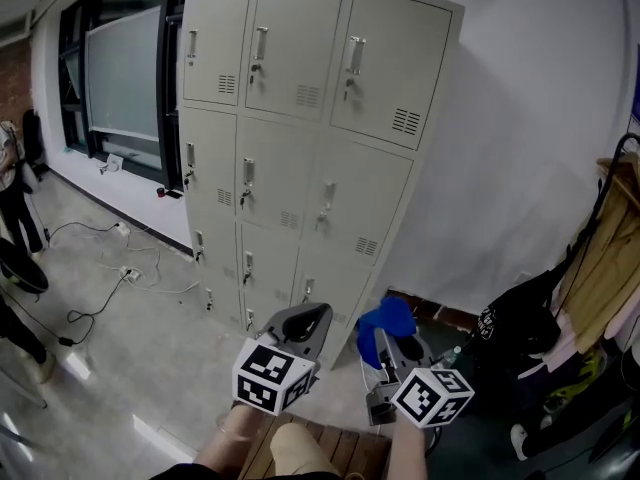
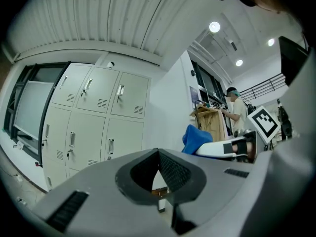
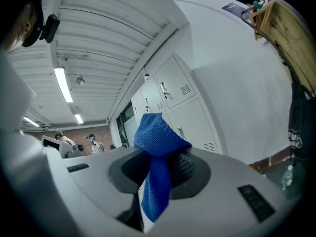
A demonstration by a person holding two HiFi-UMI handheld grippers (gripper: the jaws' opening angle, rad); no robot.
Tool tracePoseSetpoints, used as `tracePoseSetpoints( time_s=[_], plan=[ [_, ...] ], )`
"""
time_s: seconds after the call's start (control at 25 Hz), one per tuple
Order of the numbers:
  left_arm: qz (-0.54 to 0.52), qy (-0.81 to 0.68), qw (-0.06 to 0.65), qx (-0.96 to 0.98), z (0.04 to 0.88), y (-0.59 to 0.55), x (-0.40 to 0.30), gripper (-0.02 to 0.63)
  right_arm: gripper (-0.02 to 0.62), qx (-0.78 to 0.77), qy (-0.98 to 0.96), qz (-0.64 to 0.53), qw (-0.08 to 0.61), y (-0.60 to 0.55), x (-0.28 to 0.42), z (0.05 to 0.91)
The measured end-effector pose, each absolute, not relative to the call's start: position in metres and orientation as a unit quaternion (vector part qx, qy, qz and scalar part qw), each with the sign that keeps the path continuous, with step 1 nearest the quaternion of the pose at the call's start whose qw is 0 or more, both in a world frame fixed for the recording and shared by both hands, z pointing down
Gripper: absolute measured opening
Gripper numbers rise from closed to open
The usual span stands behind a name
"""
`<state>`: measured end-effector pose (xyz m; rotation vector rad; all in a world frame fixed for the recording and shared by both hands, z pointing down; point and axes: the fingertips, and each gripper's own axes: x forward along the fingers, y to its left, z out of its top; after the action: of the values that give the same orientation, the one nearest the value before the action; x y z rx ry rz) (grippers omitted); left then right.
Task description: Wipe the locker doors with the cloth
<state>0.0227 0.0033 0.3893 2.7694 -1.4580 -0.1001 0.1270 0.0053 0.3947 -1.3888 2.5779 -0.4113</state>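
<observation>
The right claw [image 3: 165,158] pinches a blue terry cloth [image 3: 158,132]; the left claw [image 2: 159,168] is closed and empty, facing pale grey metal lockers [image 1: 300,118].

a tall pale-grey locker cabinet [image 1: 300,148] stands against a white wall [image 1: 520,118], with a dark-framed window [image 1: 120,78] running along the wall to its left and a wooden rack [image 1: 616,171] hung with clothes at the far right. the floor [image 1: 110,348] is polished grey concrete, with loose cables [image 1: 140,268] lying below the window. overhead is a ribbed white ceiling [image 3: 98,28] with a long strip light [image 3: 63,84] lit.
</observation>
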Motion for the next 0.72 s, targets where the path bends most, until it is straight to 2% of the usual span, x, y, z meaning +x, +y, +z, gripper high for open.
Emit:
tracePoseSetpoints(
  time_s=[0.28, 0.72],
  plan=[
    [-0.021, -0.479, 0.004, 0.877, 0.398, -0.023, 0.007, 0.006, 0.084, -0.427, 0.889, -0.137, 0.094, -0.027, 0.107, 0.394],
    [-0.029, -0.492, -0.002, 0.87, 0.381, -0.156, 0.012, 0.006, 0.084, -0.419, 0.896, -0.118, 0.087, -0.157, 0.102, 0.38]
  ],
)
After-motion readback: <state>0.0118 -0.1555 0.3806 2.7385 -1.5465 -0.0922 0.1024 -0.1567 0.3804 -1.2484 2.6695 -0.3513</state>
